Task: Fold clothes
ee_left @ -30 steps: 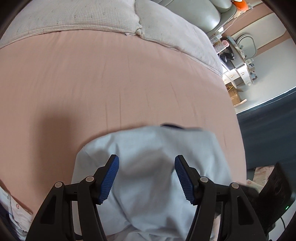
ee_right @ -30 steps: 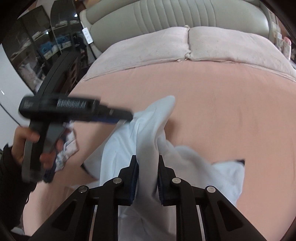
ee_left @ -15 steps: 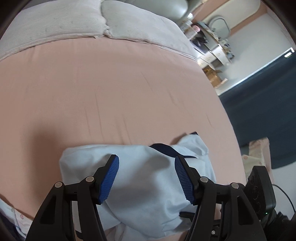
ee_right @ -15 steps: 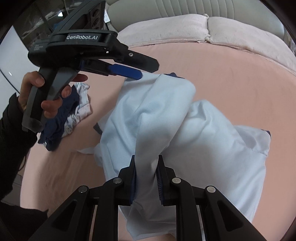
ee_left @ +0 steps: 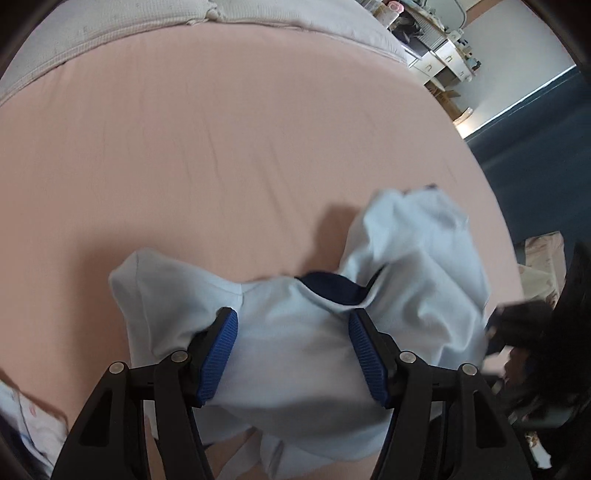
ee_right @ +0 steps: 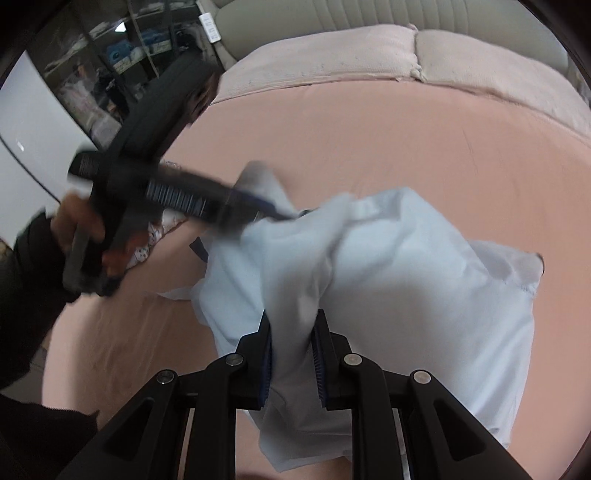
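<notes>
From the left wrist view, the left gripper (ee_left: 292, 352) has its black fingers with ribbed blue pads (ee_left: 218, 356) set wide apart over a bunched pale blue cotton shirt with a dark navy collar (ee_left: 314, 354). The cloth bulges up between the pads and lies against both, but whether they pinch it or merely straddle it cannot be told. The shirt lies crumpled on a salmon-pink bed sheet (ee_left: 184, 147), one part raised to the right. A grey-white quilted pillow (ee_left: 110, 22) lies at the far edge of the bed. A blurred black shape shows at the right edge of the picture.

From the right wrist view, the right gripper (ee_right: 292, 360) is nearly closed, its pads clamping a gathered fold of the same shirt (ee_right: 406, 280). Only this view shows the left gripper (ee_right: 266, 210) from outside, blurred, its tip at the shirt's upper edge, held by a hand (ee_right: 79, 225) in a dark sleeve. A small patterned garment (ee_right: 155, 236) lies behind it on the sheet (ee_right: 406, 140).
</notes>
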Available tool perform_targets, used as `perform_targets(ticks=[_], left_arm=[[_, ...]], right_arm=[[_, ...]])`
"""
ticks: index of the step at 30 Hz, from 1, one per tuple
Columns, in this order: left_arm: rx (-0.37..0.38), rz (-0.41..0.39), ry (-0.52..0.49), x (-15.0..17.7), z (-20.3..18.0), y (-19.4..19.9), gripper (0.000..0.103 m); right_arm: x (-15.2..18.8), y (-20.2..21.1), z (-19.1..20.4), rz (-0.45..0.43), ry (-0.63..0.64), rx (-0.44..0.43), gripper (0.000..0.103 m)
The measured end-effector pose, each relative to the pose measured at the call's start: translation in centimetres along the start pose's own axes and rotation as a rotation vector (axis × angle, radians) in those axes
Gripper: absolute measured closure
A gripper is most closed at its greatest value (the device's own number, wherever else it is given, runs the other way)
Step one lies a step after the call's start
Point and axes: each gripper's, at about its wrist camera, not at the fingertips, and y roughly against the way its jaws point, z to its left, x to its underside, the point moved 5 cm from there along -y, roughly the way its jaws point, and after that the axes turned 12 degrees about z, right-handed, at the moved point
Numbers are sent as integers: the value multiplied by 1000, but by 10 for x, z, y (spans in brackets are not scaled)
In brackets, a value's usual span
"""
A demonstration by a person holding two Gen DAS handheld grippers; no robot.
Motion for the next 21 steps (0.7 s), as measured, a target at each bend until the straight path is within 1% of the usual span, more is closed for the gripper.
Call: perform_targets(ticks=[3,6,8,10,13,16,19,21], left_arm=[[54,-34,47,14,10,4,42],[71,-43,69,24,18,8,42],[66,-42,76,30,21,9,42],[60,-41,82,34,24,12,42],[56,-38,93,43,29,11,42],[53,-36,107,49,29,7,42],[58,-44,123,50,22,5,42],[59,-46,131,51,22,5,42]], right_arm=[[-1,2,1,2,-1,4,85],[-5,9,3,-6,-1,17,81],[-9,17,3,-16,-6,27,71],[-15,26,2,-35,-9,37,68],[-27,37,2,-64,-17,51,68],[-43,42,0,-92,-49,108,68],[-61,43,-5,-111,-111,140,68],[-70,40,-4,-110,-105,171,68]])
